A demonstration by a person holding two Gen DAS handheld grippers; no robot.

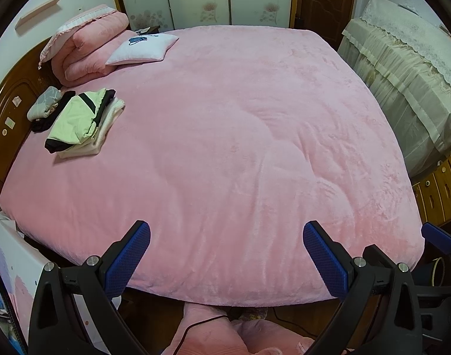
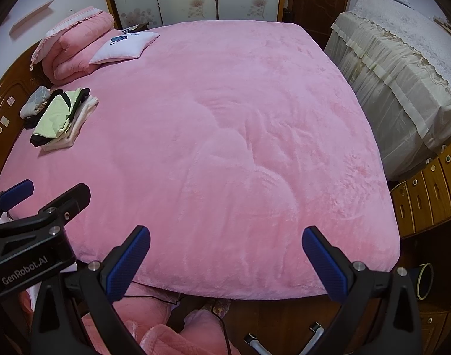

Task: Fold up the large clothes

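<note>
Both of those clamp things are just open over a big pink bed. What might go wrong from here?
1. The folded stack of clothes lies far off by the headboard; reaching it from this bed edge may be a stretch.
2. A dark cable trails across the floor below; it might snag or trip someone.
3. The left gripper and right gripper are held close together, so they might bump.

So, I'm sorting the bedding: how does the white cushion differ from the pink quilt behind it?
The cushion is white, flat, with a blue print; the quilt is plain pink, folded thick. The cushion is smaller and leans on the quilt. Both sit at the bed's headboard end.
</note>
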